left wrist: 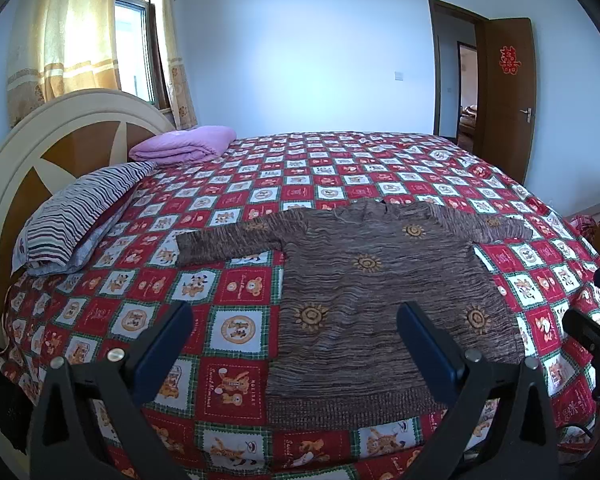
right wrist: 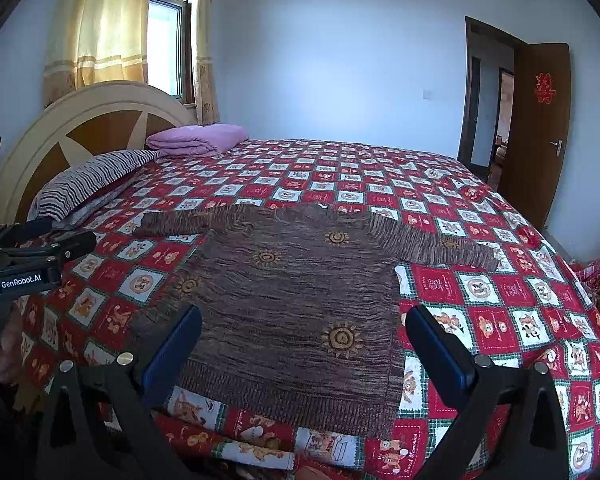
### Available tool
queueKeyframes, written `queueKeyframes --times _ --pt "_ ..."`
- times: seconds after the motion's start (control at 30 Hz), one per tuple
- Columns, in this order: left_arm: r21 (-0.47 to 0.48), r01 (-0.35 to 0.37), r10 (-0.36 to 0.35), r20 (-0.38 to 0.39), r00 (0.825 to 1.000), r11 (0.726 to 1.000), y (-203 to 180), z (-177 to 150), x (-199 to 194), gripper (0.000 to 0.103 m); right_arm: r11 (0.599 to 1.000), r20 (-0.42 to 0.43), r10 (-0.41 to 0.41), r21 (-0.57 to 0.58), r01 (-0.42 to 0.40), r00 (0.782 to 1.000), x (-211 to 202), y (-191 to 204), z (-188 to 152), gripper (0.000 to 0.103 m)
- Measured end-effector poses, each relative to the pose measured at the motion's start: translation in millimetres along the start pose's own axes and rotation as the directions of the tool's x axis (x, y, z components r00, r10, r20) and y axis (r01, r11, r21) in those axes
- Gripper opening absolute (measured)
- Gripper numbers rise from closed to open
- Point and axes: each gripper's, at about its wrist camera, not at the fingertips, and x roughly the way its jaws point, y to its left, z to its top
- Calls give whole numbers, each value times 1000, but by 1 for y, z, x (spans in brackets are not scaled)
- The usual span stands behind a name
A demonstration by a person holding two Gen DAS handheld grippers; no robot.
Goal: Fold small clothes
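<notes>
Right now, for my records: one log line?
sweater flat, unfolded | bed | left gripper open | right gripper open

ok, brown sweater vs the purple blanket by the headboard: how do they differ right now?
The brown sweater lies spread flat in one layer, sleeves out to both sides; the purple blanket is folded into a thick stack. The sweater sits at the near edge of the bed, just ahead of both open grippers; the blanket sits far back by the headboard. The sweater has sun motifs; the blanket is plain. Both rest on the checked bedspread.
</notes>
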Motion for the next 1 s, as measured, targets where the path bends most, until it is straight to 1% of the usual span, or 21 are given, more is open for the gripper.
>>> queueKeyframes --times 1.0 --pt "-8 -5 5 -7 1000 1000 5 -7 5 103 1000 -19 11 -6 -12 1000 4 3 0 102"
